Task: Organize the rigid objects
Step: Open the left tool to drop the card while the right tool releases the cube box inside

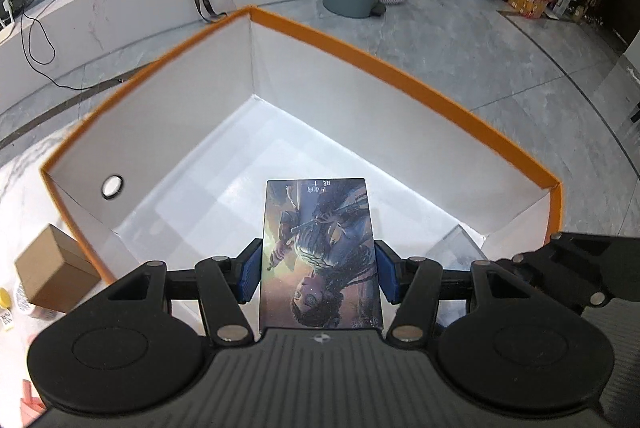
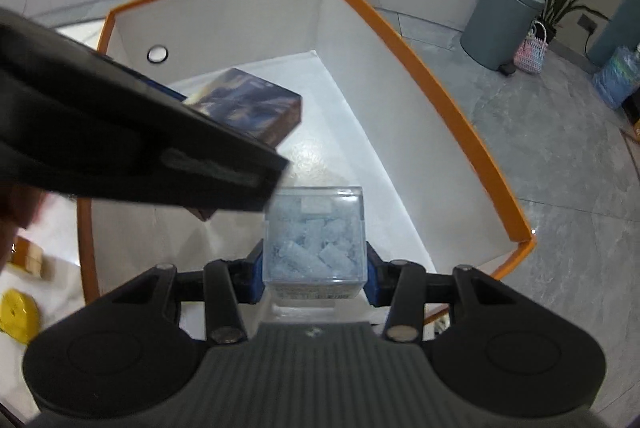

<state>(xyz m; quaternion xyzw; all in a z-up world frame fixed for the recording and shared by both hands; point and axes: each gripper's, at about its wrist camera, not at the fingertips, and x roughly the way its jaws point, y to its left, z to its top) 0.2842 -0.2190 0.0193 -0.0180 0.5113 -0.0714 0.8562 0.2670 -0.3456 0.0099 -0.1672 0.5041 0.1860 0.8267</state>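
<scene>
Grey floor tiles and a curved white counter are framing a white bench [image 1: 24,163], where an orange-rimmed box [image 1: 360,47] is standing open. Left gripper [image 1: 318,270] is clamping an illustrated card box [image 1: 320,252] over the white interior; right gripper [image 2: 316,274] is pinching a clear plastic case [image 2: 316,244] just beside it. Both seem to be in the placing step; next, each should be lowering to the box floor, then loosening its jaws.
</scene>
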